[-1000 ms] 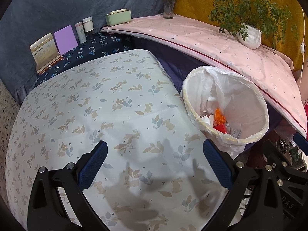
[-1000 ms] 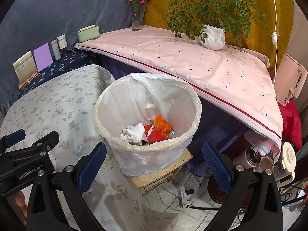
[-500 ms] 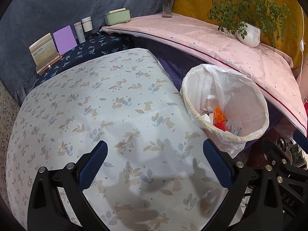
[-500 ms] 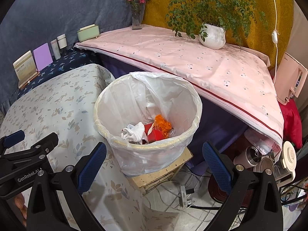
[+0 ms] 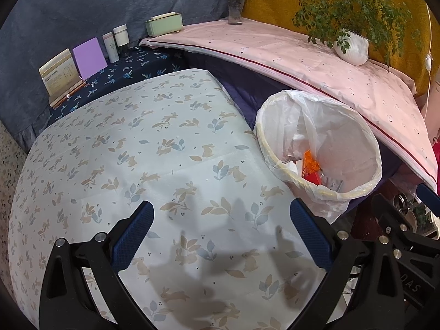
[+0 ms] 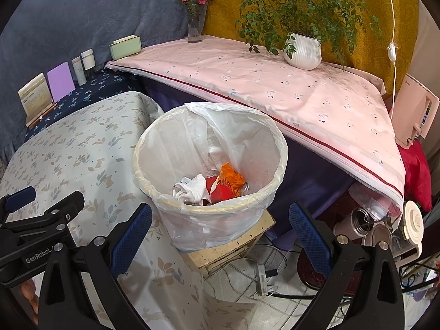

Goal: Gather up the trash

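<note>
A white trash bin [image 6: 165,209] lined with a clear bag stands on a small stool beside the table; it also shows in the left wrist view [image 5: 365,181]. Inside lie a crumpled white tissue [image 6: 189,189], a red packet [image 6: 222,191] and an orange wrapper [image 6: 232,177]. My right gripper [image 6: 220,231] is open and empty, just in front of the bin. My left gripper [image 5: 221,231] is open and empty above the rabbit-print tablecloth [image 5: 137,151], left of the bin.
A pink-covered shelf [image 6: 275,82] runs behind the bin with a potted plant [image 6: 302,51], a flower vase [image 6: 195,27] and a green box [image 6: 125,46]. Cards and bottles [image 5: 115,44] stand at the far left. Cables, flasks and a kettle lie on the floor at right [image 6: 365,220].
Both views shifted only slightly; the bin sits a little lower in the left wrist view. Both grippers stay open and empty.
</note>
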Demonstrator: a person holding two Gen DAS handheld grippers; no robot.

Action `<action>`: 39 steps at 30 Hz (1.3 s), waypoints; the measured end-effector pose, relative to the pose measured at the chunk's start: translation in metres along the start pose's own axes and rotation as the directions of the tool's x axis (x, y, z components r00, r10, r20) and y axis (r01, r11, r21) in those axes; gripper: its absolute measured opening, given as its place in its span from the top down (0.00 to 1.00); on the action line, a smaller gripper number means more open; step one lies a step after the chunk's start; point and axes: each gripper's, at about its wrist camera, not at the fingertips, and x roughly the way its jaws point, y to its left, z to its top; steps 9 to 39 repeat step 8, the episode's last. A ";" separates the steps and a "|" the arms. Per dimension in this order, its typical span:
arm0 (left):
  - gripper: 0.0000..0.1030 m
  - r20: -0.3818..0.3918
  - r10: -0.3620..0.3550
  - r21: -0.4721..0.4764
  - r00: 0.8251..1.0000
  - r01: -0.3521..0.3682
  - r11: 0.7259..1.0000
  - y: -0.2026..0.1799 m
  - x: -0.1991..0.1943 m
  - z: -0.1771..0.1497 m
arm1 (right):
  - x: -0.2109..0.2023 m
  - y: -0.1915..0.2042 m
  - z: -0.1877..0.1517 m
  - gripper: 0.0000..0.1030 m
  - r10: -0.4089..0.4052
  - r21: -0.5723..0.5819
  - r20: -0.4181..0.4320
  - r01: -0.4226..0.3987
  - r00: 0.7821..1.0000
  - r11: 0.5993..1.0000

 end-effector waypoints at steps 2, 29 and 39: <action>0.08 -0.001 -0.001 0.001 1.000 0.001 1.000 -0.001 0.000 0.000 | 0.000 0.000 0.000 0.07 0.000 -0.001 0.000 0.000 1.000 1.000; 0.08 0.013 -0.017 0.007 1.000 0.017 1.000 -0.001 -0.002 0.002 | -0.001 -0.002 0.000 0.07 -0.001 0.005 0.006 0.001 1.000 1.000; 0.08 0.013 -0.017 0.007 1.000 0.017 1.000 -0.001 -0.002 0.002 | -0.001 -0.002 0.000 0.07 -0.001 0.005 0.006 0.001 1.000 1.000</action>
